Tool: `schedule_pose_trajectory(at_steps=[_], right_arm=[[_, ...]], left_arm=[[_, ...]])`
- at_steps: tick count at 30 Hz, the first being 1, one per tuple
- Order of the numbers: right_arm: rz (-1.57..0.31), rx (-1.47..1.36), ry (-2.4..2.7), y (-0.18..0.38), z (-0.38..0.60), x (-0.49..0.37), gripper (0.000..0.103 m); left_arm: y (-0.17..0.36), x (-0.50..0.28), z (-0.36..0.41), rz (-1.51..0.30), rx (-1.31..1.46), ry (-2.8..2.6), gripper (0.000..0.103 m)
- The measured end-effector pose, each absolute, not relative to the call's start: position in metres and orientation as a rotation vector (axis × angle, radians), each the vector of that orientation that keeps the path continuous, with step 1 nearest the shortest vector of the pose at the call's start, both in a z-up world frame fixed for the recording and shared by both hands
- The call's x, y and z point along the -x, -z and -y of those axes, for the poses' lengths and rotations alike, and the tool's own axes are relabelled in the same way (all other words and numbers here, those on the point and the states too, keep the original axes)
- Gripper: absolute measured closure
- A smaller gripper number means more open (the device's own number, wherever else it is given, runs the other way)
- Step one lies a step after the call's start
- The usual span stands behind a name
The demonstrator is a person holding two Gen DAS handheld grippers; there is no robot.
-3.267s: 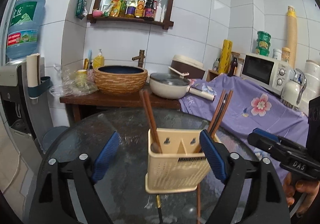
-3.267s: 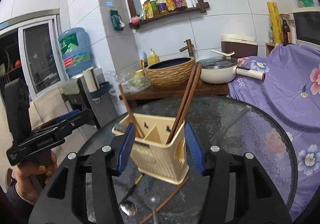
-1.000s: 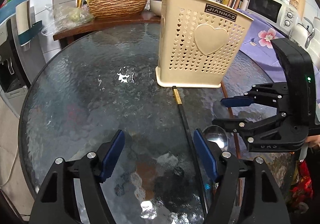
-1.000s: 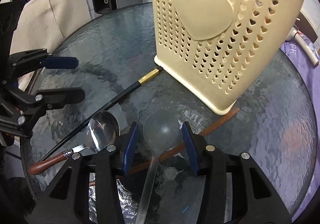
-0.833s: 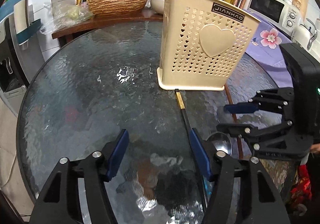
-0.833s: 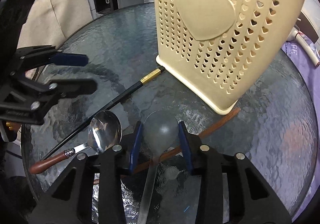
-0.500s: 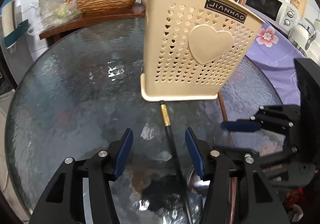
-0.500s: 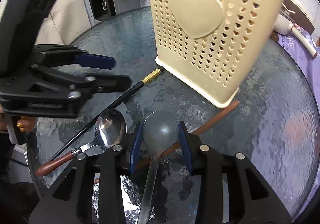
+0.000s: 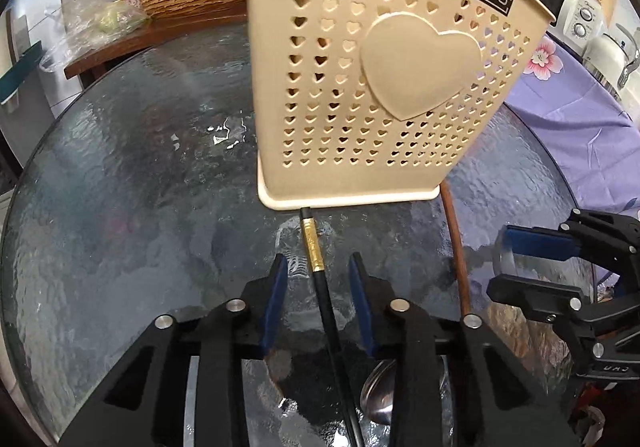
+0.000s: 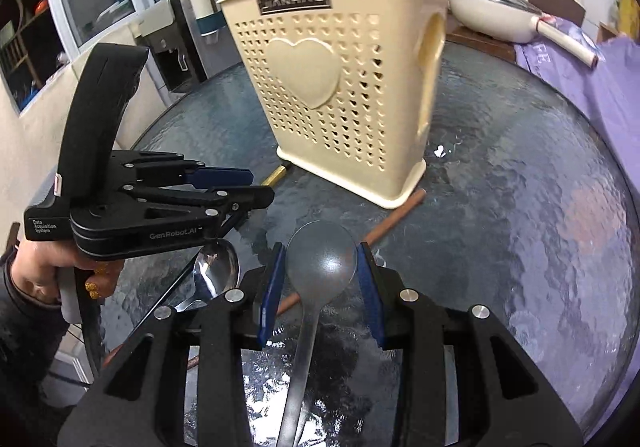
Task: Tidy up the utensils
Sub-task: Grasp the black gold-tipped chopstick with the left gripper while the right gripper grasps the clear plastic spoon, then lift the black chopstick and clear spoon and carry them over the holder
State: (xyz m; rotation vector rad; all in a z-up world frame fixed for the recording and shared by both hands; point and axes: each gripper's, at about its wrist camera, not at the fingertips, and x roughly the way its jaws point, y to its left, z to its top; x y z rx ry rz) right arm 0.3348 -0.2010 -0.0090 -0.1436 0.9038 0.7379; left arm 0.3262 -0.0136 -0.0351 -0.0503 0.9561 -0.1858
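R gripper (image 10: pixel 320 279) lifted 1 grey spoon (image 10: pixel 320 263), L gripper (image 9: pixel 316 283) closing round 1 chopstick (image 9: pixel 324 299)

Right gripper (image 10: pixel 320 267) clamped on grey spoon (image 10: pixel 320 263), bowl forward. Beige holder (image 10: pixel 340 87) upright on glass tabletop (image 10: pixel 520 207). Left gripper (image 10: pixel 256 189) closing over black chopstick (image 10: pixel 276 175); metal spoon (image 10: pixel 216 271) beneath.

At frame centre the utensil holder (image 9: pixel 384 87) is cream plastic, pierced with rows of small heart holes around one raised plain heart, with a black label on top. The table (image 9: pixel 132 215) is dark rippled glass. A chopstick (image 9: pixel 320 287) is black with a gold band. The spoon (image 10: pixel 320 267) is matte grey. The cloth (image 10: pixel 600 87) at right is lilac with pink flowers.
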Motion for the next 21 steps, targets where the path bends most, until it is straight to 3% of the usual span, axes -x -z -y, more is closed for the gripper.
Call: schedule_pose_trajectory(at_steps=[6,21], right_arm=[[-0.89,0.113,-0.734,0.006,0.205,-0.328,0.066],[-0.868,0.098,-0.741,-0.002,0.205,-0.312,0.066]], left_arm=[[0.035,-0.334,0.025,-0.955,-0.006,0.149,0.095],[0.016,-0.317,0.006,-0.899,0.075,0.142,0.096]])
